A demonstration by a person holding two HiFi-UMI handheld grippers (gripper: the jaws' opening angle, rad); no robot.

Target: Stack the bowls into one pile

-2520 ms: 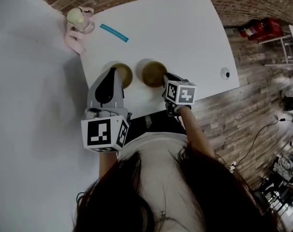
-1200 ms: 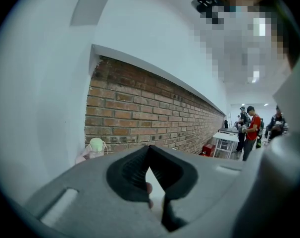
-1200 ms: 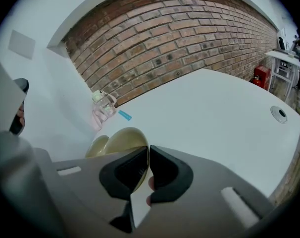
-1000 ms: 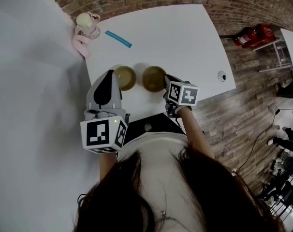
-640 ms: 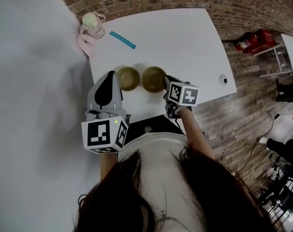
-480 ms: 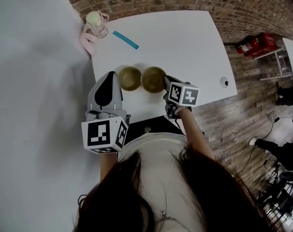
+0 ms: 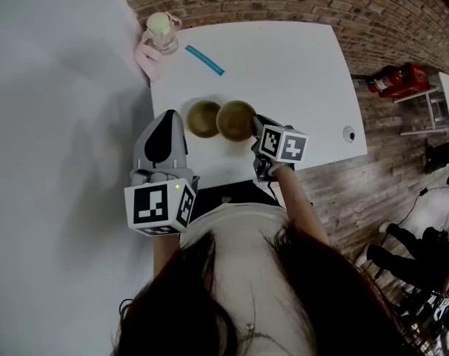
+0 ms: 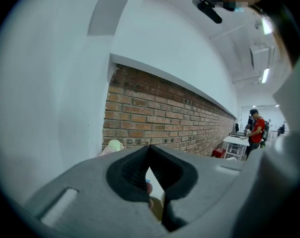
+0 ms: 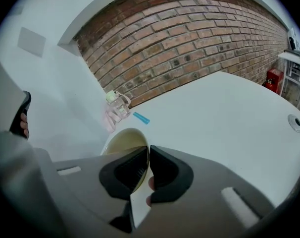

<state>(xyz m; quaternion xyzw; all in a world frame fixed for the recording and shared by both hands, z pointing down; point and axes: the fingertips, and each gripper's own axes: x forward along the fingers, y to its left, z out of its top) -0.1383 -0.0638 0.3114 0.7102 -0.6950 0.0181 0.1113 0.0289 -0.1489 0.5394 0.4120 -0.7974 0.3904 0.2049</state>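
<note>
Two olive-brown bowls sit near the front edge of the white table [image 7: 284,58]. The left bowl [image 7: 201,118] rests on the table. The right bowl [image 7: 236,120] [image 9: 121,140] is raised a little, its edge overlapping the left bowl, and my right gripper [image 7: 255,122] [image 9: 147,155] is shut on its near rim. My left gripper [image 7: 173,113] [image 8: 150,150] stands just left of the left bowl, tilted up toward the wall, jaws shut with nothing between them. A sliver of a bowl [image 8: 156,208] shows below its jaws.
A pink clear cup [image 7: 160,33] [image 9: 115,108] holding a pale ball stands at the table's far left corner, with a blue stick [image 7: 204,59] [image 9: 141,118] beside it. A white wall runs along the left. A cable hole [image 7: 349,133] marks the table's right edge. Brick wall behind.
My right gripper has carried the right bowl leftward until it overlaps the left bowl. The left gripper has stayed where it was. The head view has shifted.
</note>
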